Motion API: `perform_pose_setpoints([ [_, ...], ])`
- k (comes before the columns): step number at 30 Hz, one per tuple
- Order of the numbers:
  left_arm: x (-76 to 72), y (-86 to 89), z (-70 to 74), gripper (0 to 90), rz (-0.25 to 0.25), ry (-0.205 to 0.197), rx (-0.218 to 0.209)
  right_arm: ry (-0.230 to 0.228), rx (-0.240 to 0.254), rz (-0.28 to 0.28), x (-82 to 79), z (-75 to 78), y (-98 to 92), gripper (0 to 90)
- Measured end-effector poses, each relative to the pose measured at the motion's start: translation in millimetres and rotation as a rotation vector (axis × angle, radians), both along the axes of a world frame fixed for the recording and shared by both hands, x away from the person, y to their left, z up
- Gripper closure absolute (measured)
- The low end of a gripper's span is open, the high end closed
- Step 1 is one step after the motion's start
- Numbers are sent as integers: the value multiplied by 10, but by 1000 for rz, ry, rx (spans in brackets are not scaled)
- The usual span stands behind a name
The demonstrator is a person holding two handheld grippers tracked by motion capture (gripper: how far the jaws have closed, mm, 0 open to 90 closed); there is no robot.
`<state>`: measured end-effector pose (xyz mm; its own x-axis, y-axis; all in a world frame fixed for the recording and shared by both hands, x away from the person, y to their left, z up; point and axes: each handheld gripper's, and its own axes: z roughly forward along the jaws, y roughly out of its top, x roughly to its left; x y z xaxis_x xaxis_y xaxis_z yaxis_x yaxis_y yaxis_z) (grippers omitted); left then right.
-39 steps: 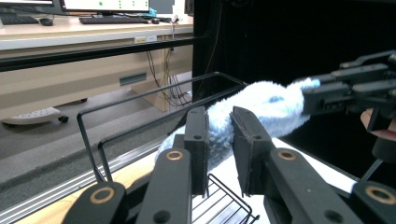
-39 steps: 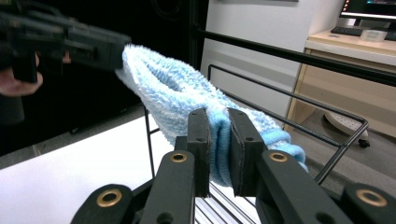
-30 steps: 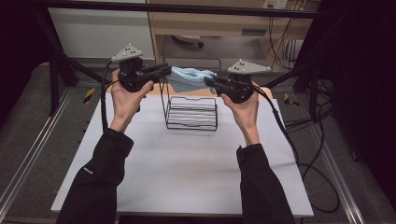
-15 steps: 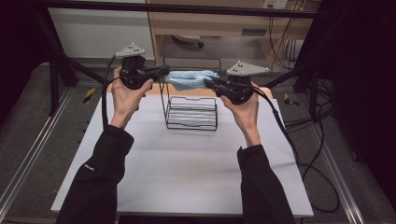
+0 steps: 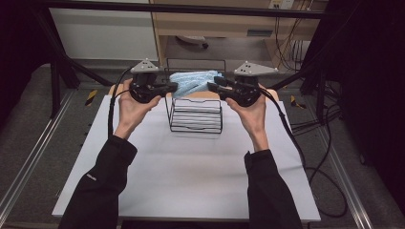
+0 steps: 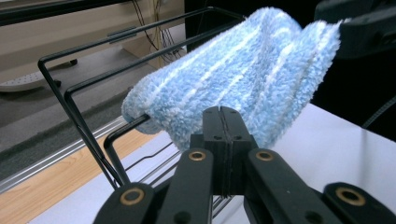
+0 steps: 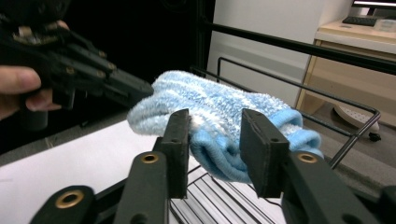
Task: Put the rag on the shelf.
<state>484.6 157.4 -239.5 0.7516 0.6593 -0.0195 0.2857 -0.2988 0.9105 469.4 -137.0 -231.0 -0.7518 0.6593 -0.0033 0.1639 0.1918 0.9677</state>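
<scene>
A fluffy blue-and-white sock lies draped over the top rear rail of a black wire rack on the white table. My left gripper is shut, its tips against the sock's left end; I see no cloth between them. My right gripper sits at the sock's right end. Its jaws have just been opening and now stand apart, with the sock's cuff loose between them.
A wooden strip runs along the table's far edge, with a shelf unit behind it. Black frame posts rise at both back corners. Cables trail off the table's right side.
The left gripper has sunk a little toward the rack with the sock. The right hand stayed put while its jaws spread apart.
</scene>
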Motion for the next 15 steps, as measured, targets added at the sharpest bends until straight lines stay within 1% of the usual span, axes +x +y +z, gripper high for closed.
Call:
perform_pose_setpoints([
  [3,1,-14,-29,898,3,-8,12,3,30,-5,-2,18,-12,606],
  [6,7,-32,-47,898,6,-15,33,-1,54,-9,-2,38,-21,574],
  [9,12,-54,-69,898,10,-21,65,-5,75,-8,-10,71,-34,563],
  [10,16,-63,-84,898,11,-21,77,-10,76,-10,-18,89,-34,563],
  [11,21,-68,-104,898,10,-22,81,-17,75,-10,-27,109,-30,566],
  [12,26,-70,-124,898,11,-21,76,-21,77,-8,-35,128,-22,584],
  [13,31,-70,-140,898,12,-18,70,-21,73,-3,-44,143,-9,643],
  [14,36,-66,-154,898,11,-16,62,-14,65,8,-48,147,7,694],
  [15,40,-62,-163,898,11,-16,58,7,54,15,-48,134,26,748],
])
